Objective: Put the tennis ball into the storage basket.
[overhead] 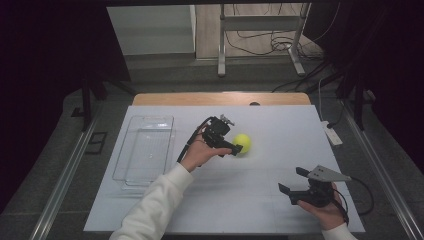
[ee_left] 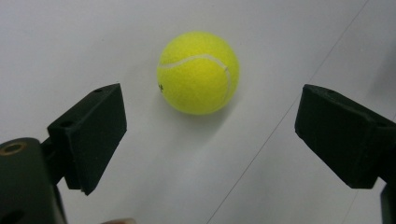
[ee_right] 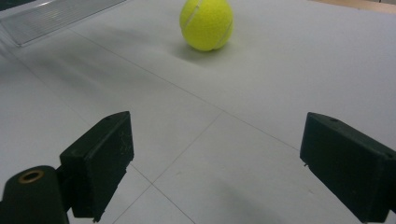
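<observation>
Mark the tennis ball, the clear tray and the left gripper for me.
tennis ball (overhead: 242,143), high view, its top face.
clear tray (overhead: 131,131), high view, left wall.
left gripper (overhead: 233,149), high view, between its open jaws.

A ball (overhead: 242,143) is sitting mid-desk (overhead: 260,200), a tray (overhead: 145,150) lying well left of it, the left tool (overhead: 231,134) just beside it, the right tool (overhead: 294,181) nearer the front right.
</observation>
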Tool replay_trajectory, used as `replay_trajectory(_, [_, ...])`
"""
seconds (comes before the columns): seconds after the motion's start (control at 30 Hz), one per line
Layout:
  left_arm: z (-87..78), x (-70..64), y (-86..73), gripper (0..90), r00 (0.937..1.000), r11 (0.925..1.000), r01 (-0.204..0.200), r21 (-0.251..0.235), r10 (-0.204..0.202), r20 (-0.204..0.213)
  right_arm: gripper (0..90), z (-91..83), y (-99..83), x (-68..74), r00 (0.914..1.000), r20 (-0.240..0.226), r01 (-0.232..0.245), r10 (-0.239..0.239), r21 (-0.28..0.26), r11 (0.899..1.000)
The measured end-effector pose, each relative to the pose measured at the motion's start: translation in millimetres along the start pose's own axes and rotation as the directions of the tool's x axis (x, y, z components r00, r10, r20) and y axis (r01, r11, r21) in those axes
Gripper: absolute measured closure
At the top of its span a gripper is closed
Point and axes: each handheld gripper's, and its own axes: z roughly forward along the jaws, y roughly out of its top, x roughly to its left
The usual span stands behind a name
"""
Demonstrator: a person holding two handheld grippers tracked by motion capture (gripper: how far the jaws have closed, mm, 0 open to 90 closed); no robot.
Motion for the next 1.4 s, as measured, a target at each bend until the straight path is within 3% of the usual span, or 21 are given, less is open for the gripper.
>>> replay_trajectory(1.4, [32.1, 8.2, 16.6, 10.0, 0.9995, 0.9982, 0.031, 0.052, -0.031, 0.004, 10.0, 0.3, -0.3, -0.4, 1.0000, -0.004, -0.001, 0.001, 0.001, 1.000])
